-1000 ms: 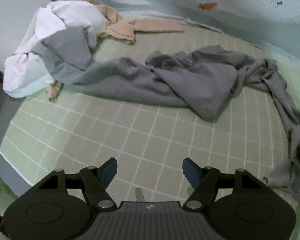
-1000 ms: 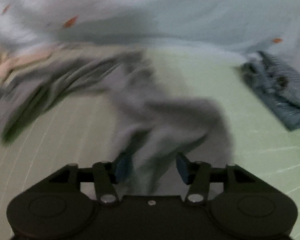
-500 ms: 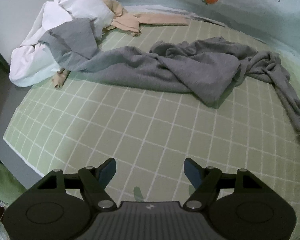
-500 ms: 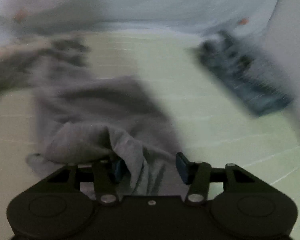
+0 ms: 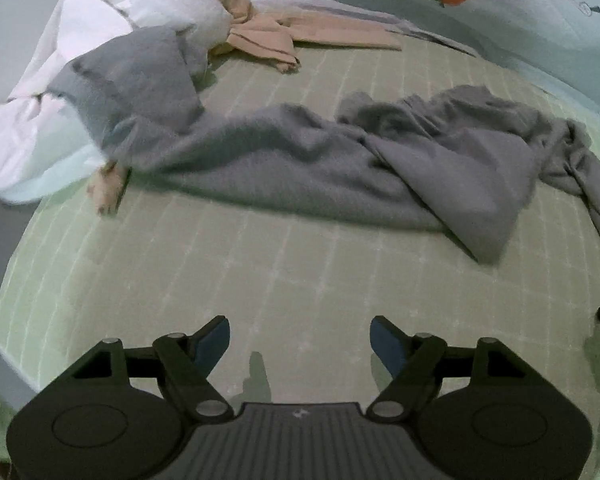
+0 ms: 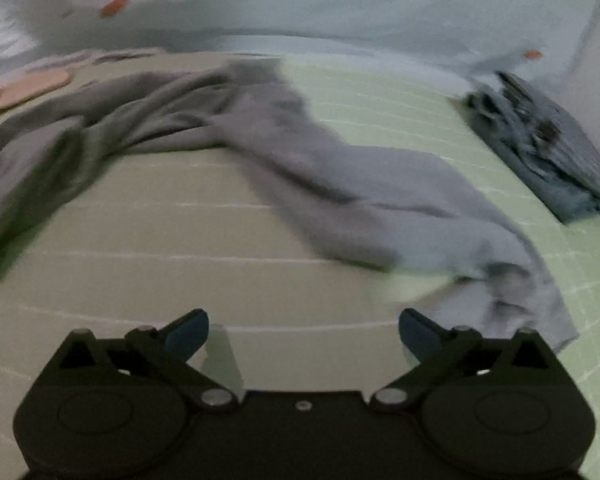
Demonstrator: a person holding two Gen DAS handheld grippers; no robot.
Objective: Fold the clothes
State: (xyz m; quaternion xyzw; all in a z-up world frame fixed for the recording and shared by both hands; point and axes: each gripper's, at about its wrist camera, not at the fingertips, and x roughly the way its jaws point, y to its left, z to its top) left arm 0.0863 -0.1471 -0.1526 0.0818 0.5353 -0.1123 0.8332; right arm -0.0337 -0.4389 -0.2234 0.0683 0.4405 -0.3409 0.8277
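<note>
A crumpled grey garment (image 5: 340,168) lies stretched across the green checked bed sheet (image 5: 260,272). In the right wrist view the same grey garment (image 6: 360,184) runs from the far left down to the near right, blurred. My left gripper (image 5: 300,340) hovers over bare sheet in front of the garment, its jaws opening with nothing between them. My right gripper (image 6: 304,332) is also over bare sheet, its jaws opening wide; the garment's end lies just to the right of the right finger, free of the pads.
A heap of white cloth (image 5: 100,60) with a grey piece and a beige garment (image 5: 300,36) sits at the far left. A folded blue-grey pile (image 6: 548,140) lies at the far right. A pale blue quilt (image 6: 340,4) with carrot prints borders the back.
The right gripper let go of the grey garment, which now lies on the sheet, and its jaws spread wide. The left gripper moved closer to the garment and the clothes heap.
</note>
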